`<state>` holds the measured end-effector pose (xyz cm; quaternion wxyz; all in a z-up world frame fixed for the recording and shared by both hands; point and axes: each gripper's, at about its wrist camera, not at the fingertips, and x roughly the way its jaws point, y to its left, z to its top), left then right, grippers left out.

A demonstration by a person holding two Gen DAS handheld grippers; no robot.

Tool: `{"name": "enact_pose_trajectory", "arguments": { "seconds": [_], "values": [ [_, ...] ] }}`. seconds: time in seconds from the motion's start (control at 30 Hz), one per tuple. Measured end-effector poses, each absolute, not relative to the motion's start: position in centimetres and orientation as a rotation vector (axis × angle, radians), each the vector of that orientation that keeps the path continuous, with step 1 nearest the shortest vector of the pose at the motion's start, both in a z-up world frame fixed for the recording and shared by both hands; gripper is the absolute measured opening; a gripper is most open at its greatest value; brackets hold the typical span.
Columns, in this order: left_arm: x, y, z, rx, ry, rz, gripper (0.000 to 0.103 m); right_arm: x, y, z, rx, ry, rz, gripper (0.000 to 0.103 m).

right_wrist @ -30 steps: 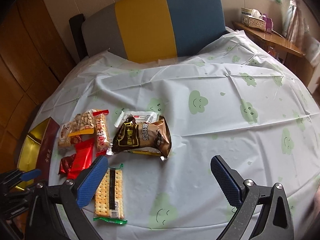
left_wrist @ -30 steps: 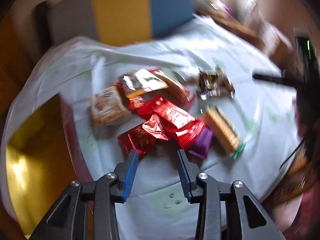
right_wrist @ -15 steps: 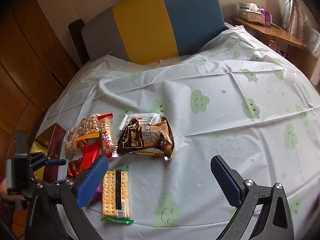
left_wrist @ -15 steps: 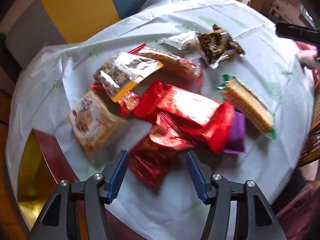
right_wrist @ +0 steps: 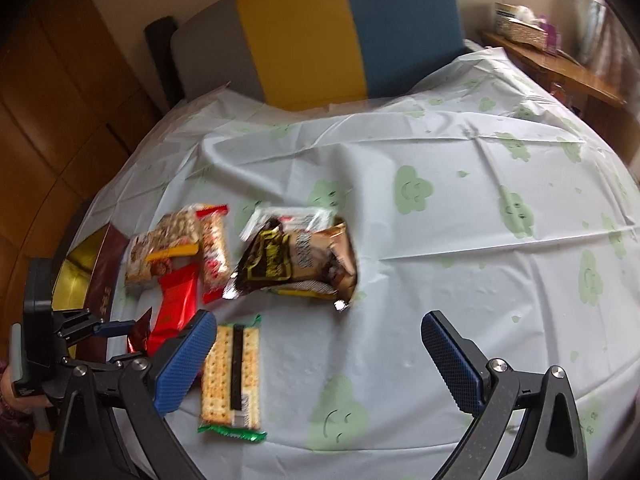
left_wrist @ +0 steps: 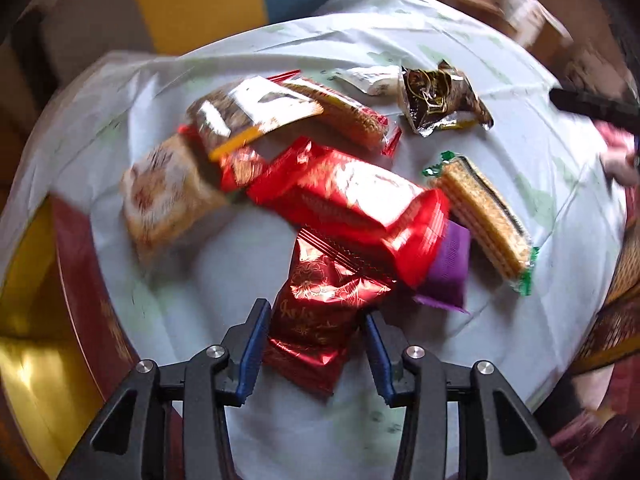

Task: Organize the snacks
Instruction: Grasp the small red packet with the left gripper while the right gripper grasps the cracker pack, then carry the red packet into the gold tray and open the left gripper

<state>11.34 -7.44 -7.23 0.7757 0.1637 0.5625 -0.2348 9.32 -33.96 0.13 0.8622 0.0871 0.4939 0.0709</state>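
Left gripper [left_wrist: 314, 344] low over the counter [left_wrist: 248, 272], jaws just closing, dark red foil packet [left_wrist: 320, 312] between them; pads beside it, contact unclear (blurred). Packet lies at the pile's near end, by the counter's left edge, near the gold tray [left_wrist: 28, 320]. Right gripper [right_wrist: 316, 356] spread wide, nothing in it, above bare cloth beside the cracker pack [right_wrist: 232, 376].

No readable text anywhere: gold script on dark red foil snack packet [left_wrist: 320, 320] and print on brown foil wrapper [right_wrist: 296, 260] too blurred.
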Motion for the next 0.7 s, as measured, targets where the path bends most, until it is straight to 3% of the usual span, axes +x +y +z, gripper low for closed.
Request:
{"name": "enact_pose_trajectory", "arguments": {
  "seconds": [0.2,0.53,0.63,0.67,0.7],
  "values": [
    [7.3,-6.0,-6.9,0.252,1.178,-0.461,0.046,9.1,-30.1,-2.2,0.109,1.147,0.313,0.083],
    [4.7,-5.2,-7.3,0.178,1.112,-0.419,0.046,8.4,-25.8,-5.5,-0.061,1.23,0.363,0.082],
    [4.4,-4.8,-7.3,0.148,1.114,-0.414,0.046,8.4,-24.7,-6.4,-0.144,1.251,0.354,0.067],
    [4.6,-4.7,-7.3,0.137,1.114,-0.414,0.046,8.4,-24.4,-6.8,-0.174,1.256,0.337,0.052],
    [4.6,-4.6,-7.3,0.124,1.112,-0.412,0.046,8.4,-24.4,-6.9,-0.177,1.25,0.332,0.051]
  ]
}}
